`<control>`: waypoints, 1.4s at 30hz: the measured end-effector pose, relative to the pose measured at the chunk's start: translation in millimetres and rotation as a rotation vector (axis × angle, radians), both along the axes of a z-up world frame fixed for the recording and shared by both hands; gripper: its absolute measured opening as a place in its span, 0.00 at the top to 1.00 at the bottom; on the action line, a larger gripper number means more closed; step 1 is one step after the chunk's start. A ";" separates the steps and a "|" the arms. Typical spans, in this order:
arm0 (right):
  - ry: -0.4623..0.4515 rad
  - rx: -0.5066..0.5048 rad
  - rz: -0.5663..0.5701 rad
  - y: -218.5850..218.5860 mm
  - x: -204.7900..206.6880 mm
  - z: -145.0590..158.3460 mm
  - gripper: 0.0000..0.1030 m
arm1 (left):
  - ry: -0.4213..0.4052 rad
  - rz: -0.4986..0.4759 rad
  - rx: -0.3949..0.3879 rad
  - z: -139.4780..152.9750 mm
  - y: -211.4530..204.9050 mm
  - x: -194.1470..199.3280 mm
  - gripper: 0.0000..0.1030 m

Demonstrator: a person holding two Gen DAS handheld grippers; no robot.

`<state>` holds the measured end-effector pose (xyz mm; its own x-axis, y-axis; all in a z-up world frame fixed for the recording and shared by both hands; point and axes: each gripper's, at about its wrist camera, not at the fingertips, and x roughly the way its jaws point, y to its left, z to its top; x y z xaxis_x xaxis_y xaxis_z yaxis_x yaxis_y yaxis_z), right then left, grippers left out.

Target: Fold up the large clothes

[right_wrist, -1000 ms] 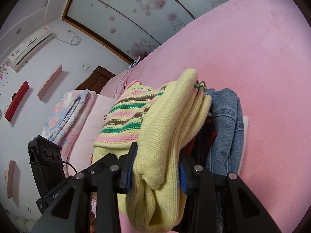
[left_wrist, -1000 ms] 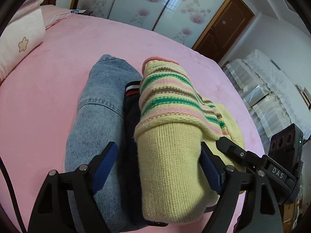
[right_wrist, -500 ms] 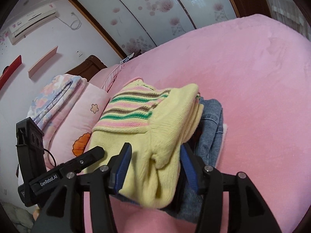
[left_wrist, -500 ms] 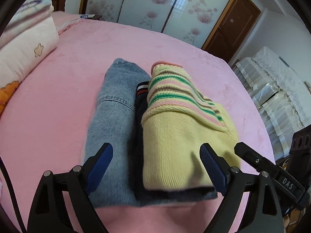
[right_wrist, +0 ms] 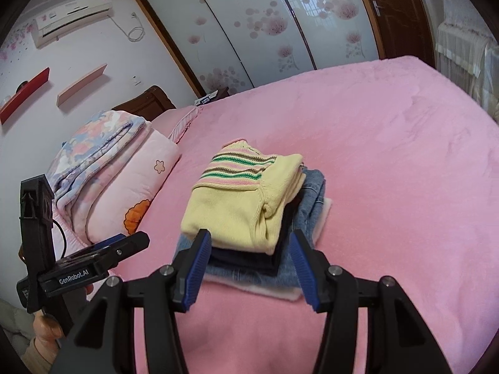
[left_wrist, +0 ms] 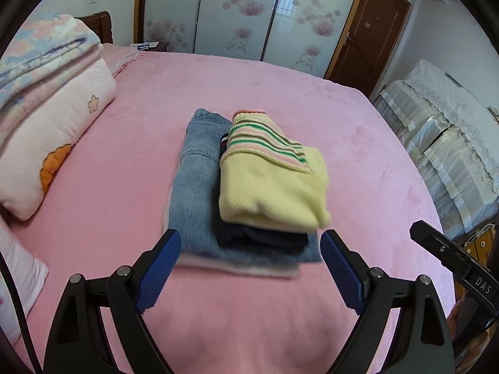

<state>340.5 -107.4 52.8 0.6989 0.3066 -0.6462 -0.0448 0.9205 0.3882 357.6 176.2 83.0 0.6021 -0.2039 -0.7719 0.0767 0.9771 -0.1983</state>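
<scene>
Both wrist views look forward and slightly down across the bed (left_wrist: 280,93), near the clothes stack (left_wrist: 249,193): the left from its near end, the right from its corner. Both share the wardrobe doors (right_wrist: 249,15).

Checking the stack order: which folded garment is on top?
The yellow sweater with striped collar; the dark garment and the jeans lie under it.

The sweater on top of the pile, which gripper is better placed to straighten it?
Probably right: the right gripper is open close against the pile's near edge, below the sweater. The left gripper, also open, sits farther back.
</scene>
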 end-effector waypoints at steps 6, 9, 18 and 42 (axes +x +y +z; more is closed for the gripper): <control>-0.019 -0.074 0.002 -6.9 -71.8 33.1 0.49 | 0.006 0.040 0.007 24.5 -8.5 -73.2 0.13; -0.018 -0.081 0.008 -11.3 -105.5 38.2 0.49 | 0.018 0.049 -0.002 26.6 -14.7 -116.0 0.13; -0.044 -0.127 0.023 -19.2 -210.7 37.5 0.43 | 0.001 -0.003 0.033 21.2 -55.0 -219.5 0.13; -0.055 -0.189 -0.098 -31.4 -350.7 -10.4 0.32 | -0.086 0.009 0.150 -6.6 -128.7 -368.1 0.13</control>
